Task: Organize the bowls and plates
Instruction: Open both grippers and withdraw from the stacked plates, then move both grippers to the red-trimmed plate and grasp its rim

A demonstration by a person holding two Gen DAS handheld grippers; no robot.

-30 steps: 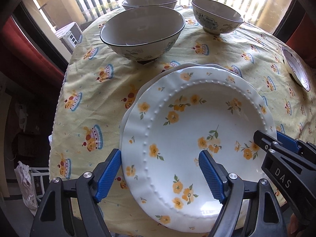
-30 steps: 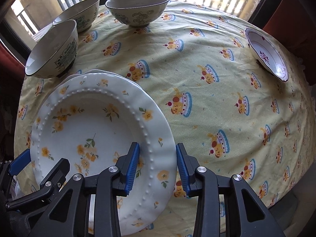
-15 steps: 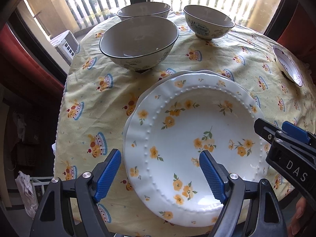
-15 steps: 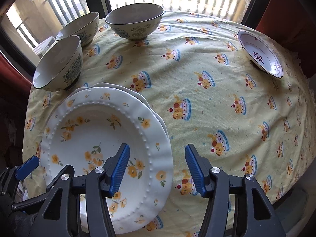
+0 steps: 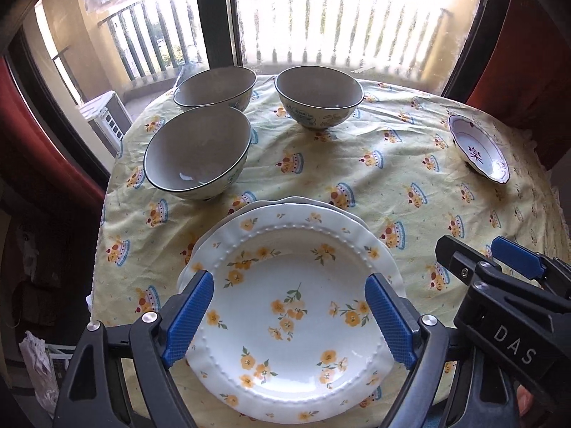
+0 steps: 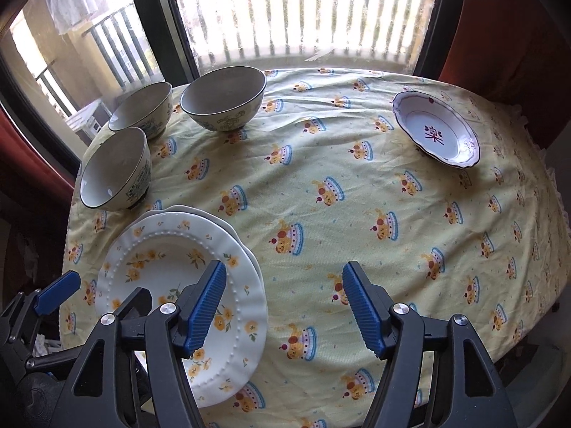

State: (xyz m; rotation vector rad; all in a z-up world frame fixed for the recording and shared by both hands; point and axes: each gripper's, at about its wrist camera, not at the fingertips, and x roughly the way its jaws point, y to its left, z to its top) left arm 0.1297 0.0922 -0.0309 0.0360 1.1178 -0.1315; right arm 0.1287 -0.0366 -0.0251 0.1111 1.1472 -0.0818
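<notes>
A white plate with yellow flowers (image 5: 292, 306) lies stacked on another white plate at the near left of the table; it also shows in the right wrist view (image 6: 171, 260). Three grey-lined bowls (image 5: 196, 153) (image 5: 319, 98) (image 5: 216, 87) stand at the back left. A small white dish with a red flower (image 5: 478, 151) sits at the far right, also in the right wrist view (image 6: 433, 132). My left gripper (image 5: 289, 317) is open and empty above the stacked plates. My right gripper (image 6: 283, 306) is open and empty, above the cloth just right of the plates.
The round table carries a yellow cloth with cake prints (image 6: 339, 185). A window with balcony railing (image 5: 321, 25) runs behind the table. Red curtains hang at both sides. The table's near edge drops off below the plates.
Both grippers have pulled back and up from the flowered plate, which now lies on the lower plate. The right gripper's jaws have opened wider and no longer straddle the rim.
</notes>
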